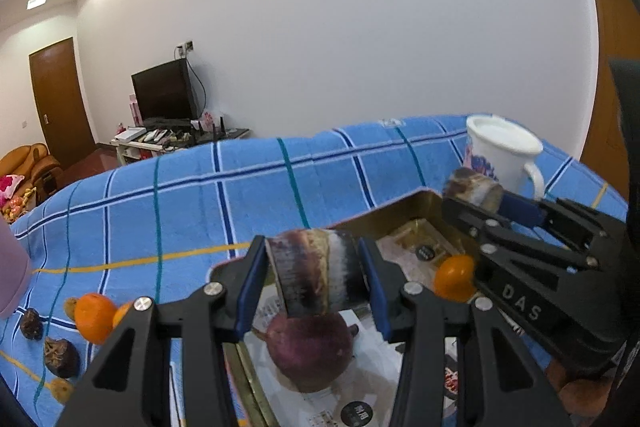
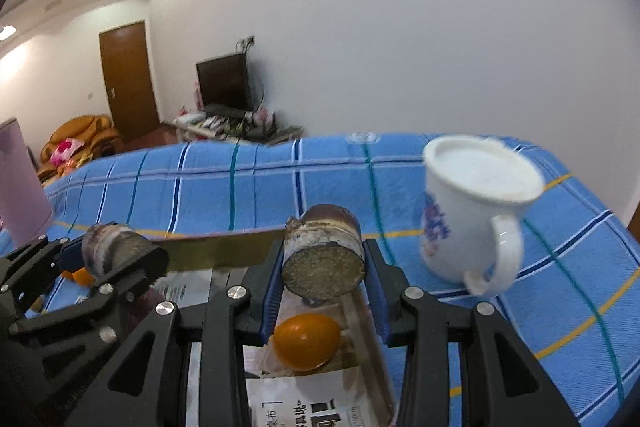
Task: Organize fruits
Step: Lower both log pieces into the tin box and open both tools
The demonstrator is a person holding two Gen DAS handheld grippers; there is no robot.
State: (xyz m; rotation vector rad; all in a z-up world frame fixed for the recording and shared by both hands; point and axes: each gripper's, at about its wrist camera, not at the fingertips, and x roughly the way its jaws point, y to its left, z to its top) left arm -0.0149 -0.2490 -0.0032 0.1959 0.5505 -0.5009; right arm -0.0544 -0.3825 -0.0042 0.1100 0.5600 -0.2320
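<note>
Far to the left of the left gripper (image 1: 314, 283), loose fruit is seen on the blue checked cloth (image 1: 192, 195): an orange (image 1: 94, 317) and a few dark, shrivelled pieces (image 1: 60, 357). Between this claw's blue pads a short cut piece of sugarcane (image 1: 314, 273) is clamped, held above a gold-rimmed tray (image 1: 244, 367); directly beneath it a purple round fruit (image 1: 308, 351) lies in the tray. To the right, the right gripper (image 2: 324, 287) is likewise closed on a second sugarcane section (image 2: 324, 255), with a small orange fruit (image 2: 306, 341) below it in the tray and a white mug (image 2: 476, 211) standing on the cloth just beyond its right finger. If either piece is released from this height, it is judged likely to strike the fruit beneath and roll out over the low rim; the smooth round cane could also slip from the pads, and a rightward sweep might topple the mug
</note>
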